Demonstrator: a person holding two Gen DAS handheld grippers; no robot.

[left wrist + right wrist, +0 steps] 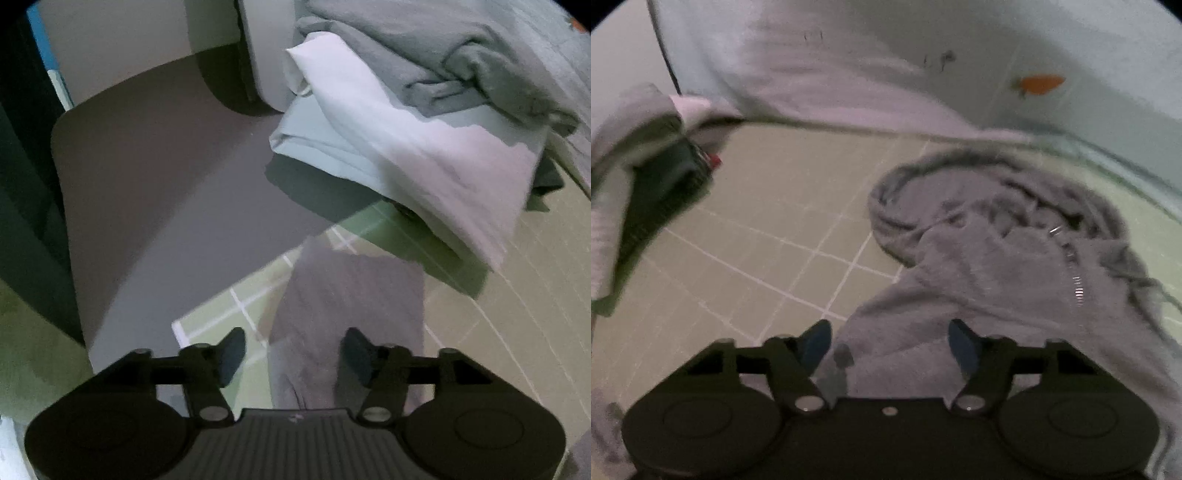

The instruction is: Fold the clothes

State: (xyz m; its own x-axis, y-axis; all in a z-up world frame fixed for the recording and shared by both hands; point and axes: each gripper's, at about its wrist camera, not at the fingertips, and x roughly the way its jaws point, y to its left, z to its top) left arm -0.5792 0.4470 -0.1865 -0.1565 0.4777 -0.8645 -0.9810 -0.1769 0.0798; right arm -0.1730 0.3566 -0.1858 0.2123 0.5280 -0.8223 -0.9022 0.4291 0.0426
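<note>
A grey zip hoodie (1015, 266) lies spread on the green grid mat (768, 221), its hood bunched at the far end. My right gripper (890, 343) is open just above the hoodie's near edge. In the left wrist view a grey part of the garment (351, 306) lies on the mat (498, 295). My left gripper (293, 350) is open over it, one finger on each side. Neither gripper holds cloth.
A pile of clothes, a grey garment (443, 62) on a white one (424, 155), sits at the back right of the grey table (166, 184). A white wall stands behind. A pale cloth with an orange mark (1039, 83) lies behind the mat.
</note>
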